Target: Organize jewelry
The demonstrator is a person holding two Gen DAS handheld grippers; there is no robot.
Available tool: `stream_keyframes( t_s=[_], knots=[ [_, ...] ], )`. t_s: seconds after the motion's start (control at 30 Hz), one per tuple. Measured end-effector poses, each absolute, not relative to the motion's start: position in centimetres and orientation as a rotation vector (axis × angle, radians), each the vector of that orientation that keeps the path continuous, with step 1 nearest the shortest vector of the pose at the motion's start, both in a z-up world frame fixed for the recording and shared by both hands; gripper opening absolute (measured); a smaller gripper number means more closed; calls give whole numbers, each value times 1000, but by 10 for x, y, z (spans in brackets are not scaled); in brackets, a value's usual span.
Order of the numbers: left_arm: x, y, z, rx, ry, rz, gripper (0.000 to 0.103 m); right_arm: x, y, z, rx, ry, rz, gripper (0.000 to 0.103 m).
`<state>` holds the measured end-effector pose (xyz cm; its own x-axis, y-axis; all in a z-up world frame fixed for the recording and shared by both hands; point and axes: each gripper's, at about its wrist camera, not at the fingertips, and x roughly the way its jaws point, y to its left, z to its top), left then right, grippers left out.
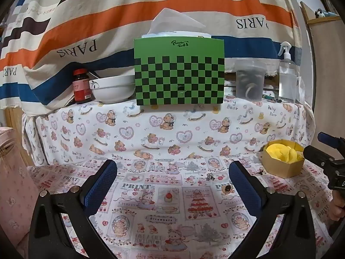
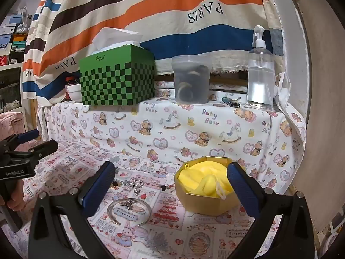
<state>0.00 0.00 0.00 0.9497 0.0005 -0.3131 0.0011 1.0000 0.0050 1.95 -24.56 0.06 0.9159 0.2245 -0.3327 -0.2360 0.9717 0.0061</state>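
Note:
A gold hexagonal box [image 2: 200, 202] lined with yellow cloth [image 2: 204, 179] stands on the printed tablecloth, just left of my right gripper's right finger. My right gripper [image 2: 171, 168] is open above the cloth and holds nothing. Below and between its fingers lie a silver bangle [image 2: 112, 205], a small charm [image 2: 127, 204], a silver chain piece [image 2: 133, 183] and a tiny dark piece [image 2: 163, 187]. My left gripper [image 1: 172, 168] is also open and empty. Ahead of it lie a silver piece [image 1: 210, 176] and a ring [image 1: 228, 187], with the gold box [image 1: 282, 170] to the right.
A raised ledge behind carries a green checkered tissue box [image 1: 179, 79], a white bowl [image 1: 112, 90], a dark jar [image 1: 80, 86], a clear tub [image 2: 190, 82], a spray bottle [image 2: 259, 75] and a lighter [image 2: 230, 103]. A pink bag [image 1: 13, 183] sits at the left. A striped cloth hangs behind.

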Motion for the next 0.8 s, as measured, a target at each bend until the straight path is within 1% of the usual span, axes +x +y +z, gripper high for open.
stream_keyframes(
  t_s=[0.8],
  knots=[
    [-1,-2,1,23,310,1,103,22,-244,0,-48,342,234,103]
  ],
)
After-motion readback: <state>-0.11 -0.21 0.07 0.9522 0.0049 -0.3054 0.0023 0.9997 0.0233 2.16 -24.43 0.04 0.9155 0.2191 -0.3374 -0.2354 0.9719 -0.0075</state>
